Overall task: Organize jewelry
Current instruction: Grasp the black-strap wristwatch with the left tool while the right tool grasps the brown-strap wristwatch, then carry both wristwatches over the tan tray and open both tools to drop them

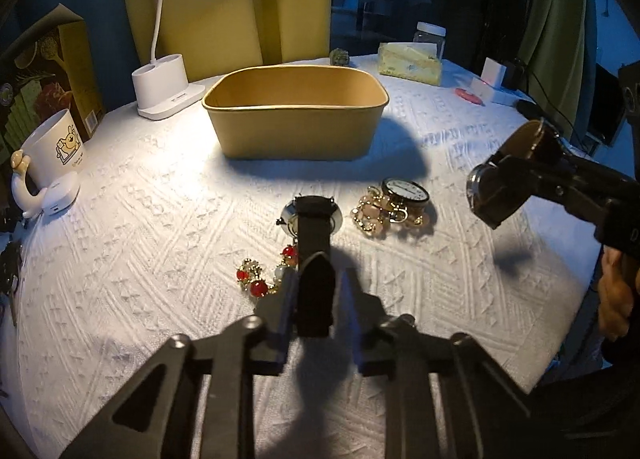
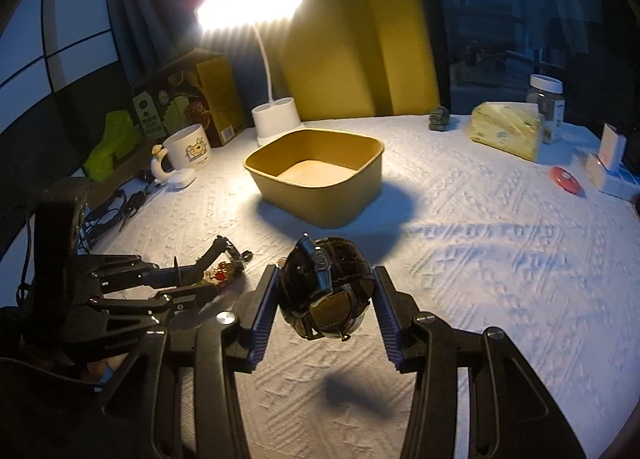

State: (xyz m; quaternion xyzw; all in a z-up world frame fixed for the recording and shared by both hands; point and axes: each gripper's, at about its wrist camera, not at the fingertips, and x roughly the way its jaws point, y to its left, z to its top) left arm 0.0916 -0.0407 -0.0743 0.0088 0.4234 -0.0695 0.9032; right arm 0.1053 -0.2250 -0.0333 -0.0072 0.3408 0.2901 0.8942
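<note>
A tan paper box (image 1: 295, 111) stands open at the back of the white cloth; it also shows in the right wrist view (image 2: 320, 175), with nothing visible inside. My left gripper (image 1: 316, 291) is shut on the black strap of a silver watch (image 1: 314, 215), whose case rests on the cloth. A red bead bracelet (image 1: 260, 279) lies just left of it. A gold bracelet (image 1: 376, 217) and a small gold watch (image 1: 405, 191) lie to the right. My right gripper (image 2: 326, 291) is shut on a dark leather-strap watch (image 2: 326, 283), held above the cloth.
A white desk lamp base (image 1: 164, 87), a mug (image 1: 54, 151) and a printed box (image 1: 52, 71) stand at the left. A yellow tissue pack (image 1: 410, 63), a jar (image 1: 430, 37) and small white boxes (image 1: 490, 79) sit at the back right.
</note>
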